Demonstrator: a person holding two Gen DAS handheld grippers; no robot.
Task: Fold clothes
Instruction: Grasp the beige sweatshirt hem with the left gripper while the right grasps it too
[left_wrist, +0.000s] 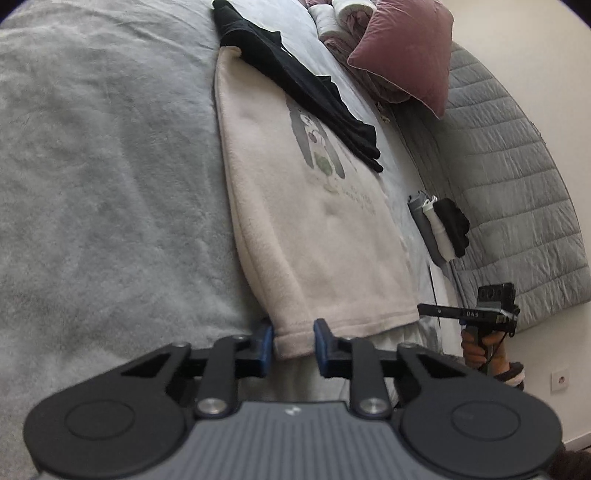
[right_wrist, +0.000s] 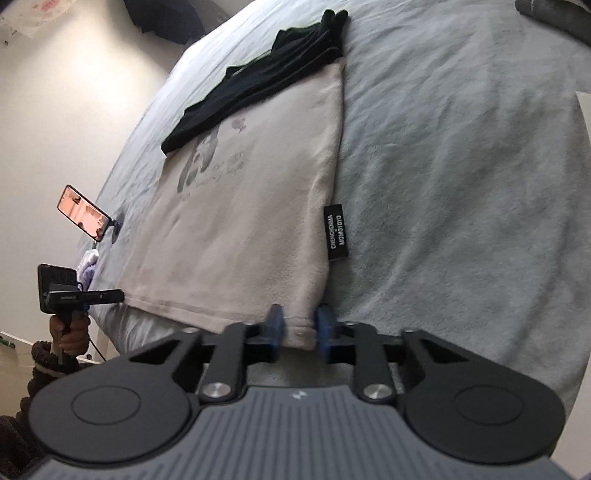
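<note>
Where the left wrist camera looks along its own fingers, the left claw (left_wrist: 293, 341) has its two blue pads pressed in on a bunched corner of the hem of a cream fleece garment (left_wrist: 310, 221), so it is pinching the cloth. That garment lies flat on the grey blanket (left_wrist: 103, 177) of a bed, with a faded animal print on its upper half. A black garment (left_wrist: 295, 81) lies slantwise across its far end. Beyond are a mauve cushion (left_wrist: 404, 55) and a grey quilted headboard (left_wrist: 513, 192), against which a small stack of folded clothes (left_wrist: 439, 229) leans. At the right edge the right claw (left_wrist: 421, 309) shows side-on at the other hem corner, a hand (left_wrist: 480, 349) gripping its handle; its pads cannot be made out there.

From the right wrist camera, the right claw (right_wrist: 297, 328) is likewise drawn in on the hem corner of the cream fleece garment (right_wrist: 251, 221), cloth gathered between its blue pads. A black label (right_wrist: 336, 232) sticks out from the garment's side seam. The black garment (right_wrist: 266, 81) lies across the far end. At the left, a phone (right_wrist: 83, 212) stands on a mount, and below it the left claw (right_wrist: 120, 295) appears side-on at the hem, held by a hand (right_wrist: 72, 334) in a dark fuzzy sleeve (right_wrist: 44, 363).
</note>
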